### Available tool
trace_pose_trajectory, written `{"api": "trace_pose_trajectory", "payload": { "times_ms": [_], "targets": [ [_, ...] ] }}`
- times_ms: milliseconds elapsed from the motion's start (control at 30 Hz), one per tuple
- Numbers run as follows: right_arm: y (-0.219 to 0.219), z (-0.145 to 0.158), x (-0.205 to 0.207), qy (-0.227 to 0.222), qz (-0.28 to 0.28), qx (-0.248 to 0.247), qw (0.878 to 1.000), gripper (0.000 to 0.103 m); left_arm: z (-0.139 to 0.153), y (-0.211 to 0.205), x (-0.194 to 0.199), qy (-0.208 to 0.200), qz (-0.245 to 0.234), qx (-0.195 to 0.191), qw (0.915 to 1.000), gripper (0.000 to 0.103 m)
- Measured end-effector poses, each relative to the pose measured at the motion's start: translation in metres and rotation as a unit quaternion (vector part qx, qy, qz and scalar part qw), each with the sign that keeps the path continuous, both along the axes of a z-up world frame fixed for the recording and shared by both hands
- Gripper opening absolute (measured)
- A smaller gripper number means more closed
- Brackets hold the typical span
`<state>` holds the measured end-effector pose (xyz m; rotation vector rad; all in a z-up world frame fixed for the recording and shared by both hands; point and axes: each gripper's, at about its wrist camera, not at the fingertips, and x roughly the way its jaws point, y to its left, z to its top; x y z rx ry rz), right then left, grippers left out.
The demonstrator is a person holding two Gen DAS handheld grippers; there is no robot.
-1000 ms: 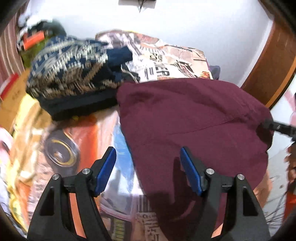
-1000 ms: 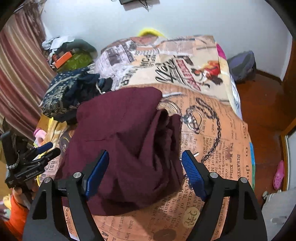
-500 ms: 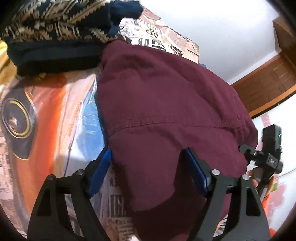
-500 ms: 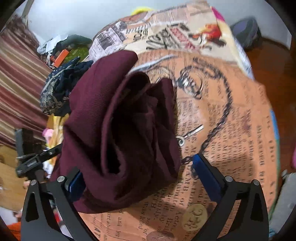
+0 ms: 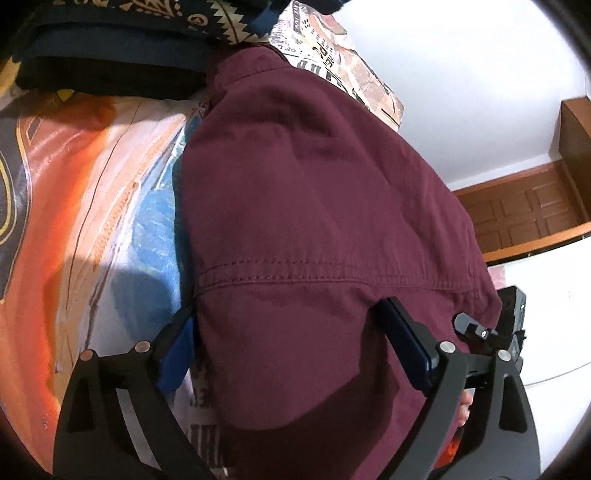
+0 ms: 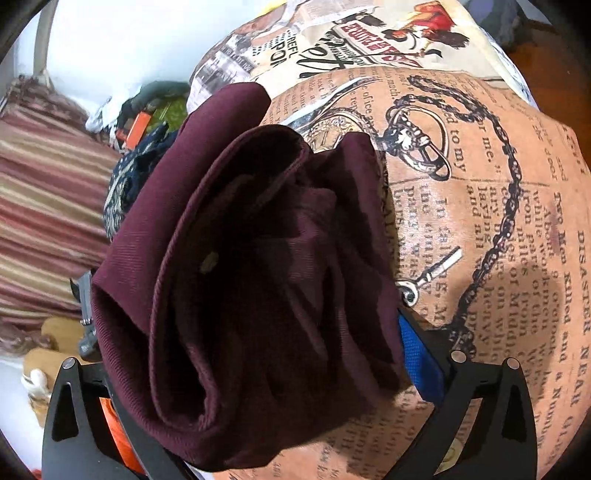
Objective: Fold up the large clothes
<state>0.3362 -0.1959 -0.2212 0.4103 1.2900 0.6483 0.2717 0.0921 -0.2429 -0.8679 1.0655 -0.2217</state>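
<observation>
Left claw (image 5: 295, 354) spread wide, straddling maroon garment (image 5: 317, 206) near hem. Right claw (image 6: 258, 373) spread too, straddling garment's bunched folds; one finger hidden, perhaps beneath cloth. Garment lies on bed (image 6: 517, 206), patterned sweater (image 5: 122, 18) just beyond garment.

Maroon garment (image 5: 314, 206) lies bunched, seemingly loosely folded, on the bedspread.

The left tool (image 5: 291, 345) stands spread wide over the near edge of the maroon garment (image 5: 317, 206), one blue pad at its left border and the other lying on the cloth. The garment lies on a printed bedspread (image 5: 92, 192), with a dark patterned knit (image 5: 122, 33) piled behind it
</observation>
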Motion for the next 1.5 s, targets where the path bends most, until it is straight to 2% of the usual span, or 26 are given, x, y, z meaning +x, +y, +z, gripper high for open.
{"api": "trace_pose_trajectory", "payload": {
  "times_ms": [67,100,167,200,233,367,433,533,833,1100,1267,1433,1500],
  "targets": [
    [-0.001,0.003,-0.001,-0.001,-0.002,0.004,1.000,0.097,-0.001,0.004,-0.002,0.000,0.006,-0.009,0.9999,0.092],
    [-0.002,0.005,-0.003,-0.003,-0.003,0.006,1.000,0.090,0.000,0.005,-0.004,-0.002,0.007,-0.010,0.9999,0.090],
    [-0.005,0.010,-0.007,-0.010,-0.003,0.008,1.000,0.079,0.004,0.006,-0.008,-0.008,0.005,0.002,1.0000,0.075],
    [-0.005,0.014,-0.009,-0.016,-0.001,0.011,1.000,0.067,0.008,0.006,-0.011,-0.015,0.000,0.009,0.9999,0.070],
    [-0.005,0.017,-0.010,-0.019,-0.001,0.010,1.000,0.061,0.012,0.005,-0.015,-0.021,-0.004,0.016,0.9996,0.061],
    [-0.006,0.029,-0.018,-0.030,-0.005,0.002,1.000,0.048,0.029,0.007,-0.014,-0.046,-0.022,0.030,0.9983,0.041],
    [-0.008,0.035,-0.021,-0.036,-0.006,-0.001,0.999,0.041,0.042,0.004,-0.016,-0.061,-0.030,0.041,0.9968,0.036],
    [-0.008,0.051,-0.024,-0.056,-0.004,-0.003,0.998,0.036,0.067,-0.002,-0.021,-0.091,-0.044,0.058,0.9932,0.032],
    [0.006,0.118,-0.024,-0.131,-0.007,0.017,0.991,0.033,0.152,0.014,-0.023,-0.185,-0.048,0.076,0.9785,0.029],
    [0.067,0.174,-0.007,-0.198,0.016,0.049,0.979,0.033,0.226,0.079,-0.026,-0.258,-0.014,0.101,0.9607,0.029],
    [0.116,0.188,0.009,-0.222,0.039,0.068,0.972,0.033,0.255,0.133,-0.021,-0.278,0.008,0.132,0.9515,0.029],
    [0.178,0.191,0.032,-0.235,0.058,0.086,0.967,0.033,0.271,0.194,-0.005,-0.287,0.033,0.154,0.9447,0.029],
    [0.206,0.187,0.044,-0.238,0.064,0.091,0.965,0.033,0.271,0.219,0.003,-0.286,0.043,0.156,0.9446,0.029]
  ]
}}
